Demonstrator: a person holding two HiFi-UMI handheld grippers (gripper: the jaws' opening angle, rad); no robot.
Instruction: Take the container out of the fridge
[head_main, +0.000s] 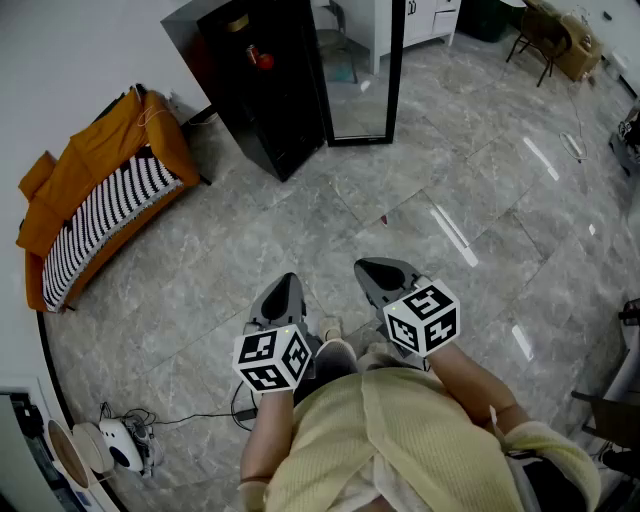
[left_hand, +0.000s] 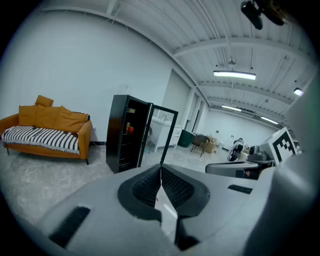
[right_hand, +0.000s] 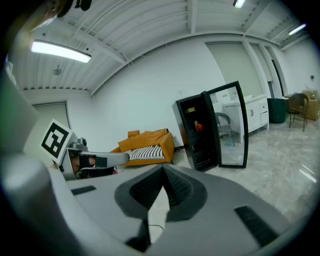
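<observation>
1. left gripper (head_main: 287, 282): jaws together, nothing between them
2. right gripper (head_main: 368, 268): jaws together, also empty
3. black fridge (head_main: 262, 110) stands well ahead of both, glass door (head_main: 360, 70) open
4. red item (head_main: 262, 60) sits on an upper fridge shelf; can't tell if it's the container
5. orange sofa (head_main: 160, 135) left of fridge

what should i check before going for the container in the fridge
1. fridge door open: ok.
2. Container located in the fridge: cannot tell; only a red thing shows on a shelf.
3. left gripper ready to grasp: not ok, jaws together, nothing between them.
4. right gripper ready to grasp: not ok, jaws together, nothing between them.
5. Fridge within reach: not ok, it stands well ahead across the floor.
</observation>
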